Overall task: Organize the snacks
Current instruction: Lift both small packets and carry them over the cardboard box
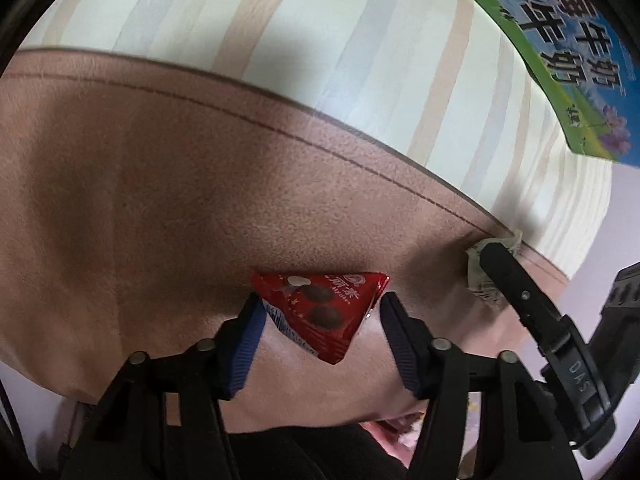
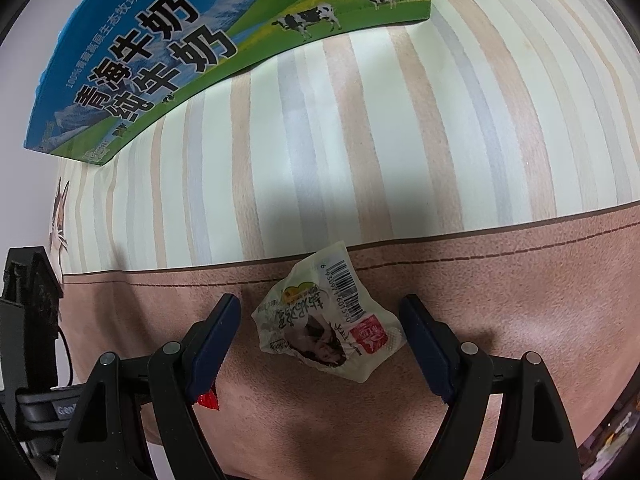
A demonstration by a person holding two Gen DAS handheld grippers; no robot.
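Both grippers are down over the brown suede-like mat (image 1: 160, 200) on the bench, each with its own snack lined up. The left gripper (image 1: 320, 312) has the red triangular chocolate packet (image 1: 320, 308) between its jaws: the left blue pad (image 1: 248, 344) sits right against the wrapper's left edge, while a sliver of gap shows on the right side, so I judge it closing in but not yet pinching. The right gripper (image 2: 320, 328) stands wide open around the crumpled white packet with the barcode (image 2: 332, 320), holding nothing, pads apart from the wrapper on both sides. That white packet lies near the far seam of the mat, just beside the striped cloth (image 2: 360, 140); the red one lies nearer, to its left. The blue-and-green milk carton box (image 2: 160, 48) waits at the far side on the stripes, a likely place for the snacks to go.

For a clean pick: the triangle is slippery foil, so centre the pads on its thick middle, not the thin sealed corner, and squeeze until both pads bear. On the white packet, go lower first; it is flat and crinkled and may slide off the pads. Lift straight up
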